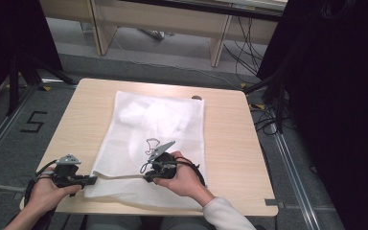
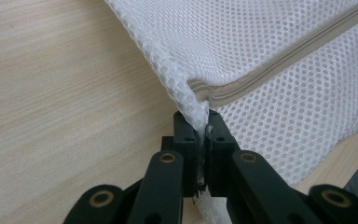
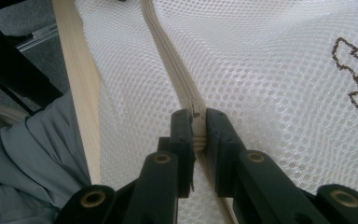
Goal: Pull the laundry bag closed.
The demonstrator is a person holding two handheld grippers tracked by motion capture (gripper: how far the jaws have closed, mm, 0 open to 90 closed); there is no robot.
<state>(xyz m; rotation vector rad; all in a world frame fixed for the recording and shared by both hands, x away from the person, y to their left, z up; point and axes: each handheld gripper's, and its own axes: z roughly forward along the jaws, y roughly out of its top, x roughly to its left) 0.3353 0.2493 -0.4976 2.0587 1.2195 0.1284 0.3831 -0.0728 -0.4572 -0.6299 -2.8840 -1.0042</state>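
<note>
Lower frame: your left claw (image 2: pixel 203 133) pinches the mesh bag (image 1: pixel 158 120) corner; right claw (image 3: pixel 196 128) clamps the zipper (image 3: pixel 168 56); zipping unfinished.

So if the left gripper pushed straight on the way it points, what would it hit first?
The white mesh bag itself: the left gripper is already shut on its corner, and beyond the fingers lie the zip band and more mesh.

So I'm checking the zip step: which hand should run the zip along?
Right. The right gripper is shut on the zip, while the left gripper pins the bag at its corner, likely as anchor.
</note>
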